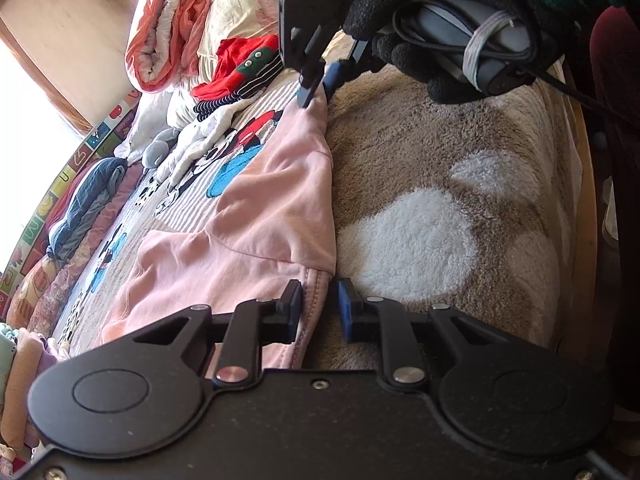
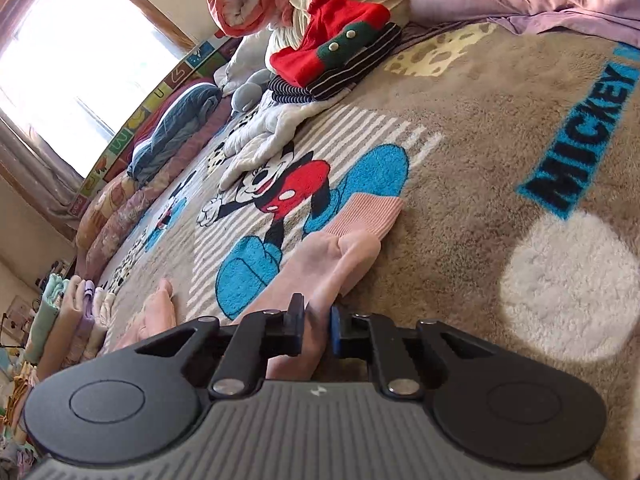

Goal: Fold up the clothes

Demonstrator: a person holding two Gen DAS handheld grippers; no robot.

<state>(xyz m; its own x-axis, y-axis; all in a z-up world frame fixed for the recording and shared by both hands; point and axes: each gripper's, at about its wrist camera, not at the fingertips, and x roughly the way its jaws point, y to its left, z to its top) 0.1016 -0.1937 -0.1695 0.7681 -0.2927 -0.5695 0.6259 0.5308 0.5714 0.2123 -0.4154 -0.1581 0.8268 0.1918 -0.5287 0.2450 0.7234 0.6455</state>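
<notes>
Pink garment pinched at two points along one edge, spread on the fleece blanket of the bed

The pink garment [image 1: 256, 216] lies partly flat on the cartoon blanket [image 1: 432, 168], its ribbed cuff [image 2: 372, 212] out ahead – thin, soft knit that looks light and limp, so it will sag and crease wherever it is not held, and the plush pile should grip it rather than let it slide; the left gripper [image 1: 319, 304] has its fingers part-closed either side of the stitched hem, whether they bite I cannot tell, while the right gripper [image 1: 318, 84] is closed on a gathered corner further along the same edge – seams and hems are the firmest places to hold, taken far apart to keep the cloth taut
</notes>
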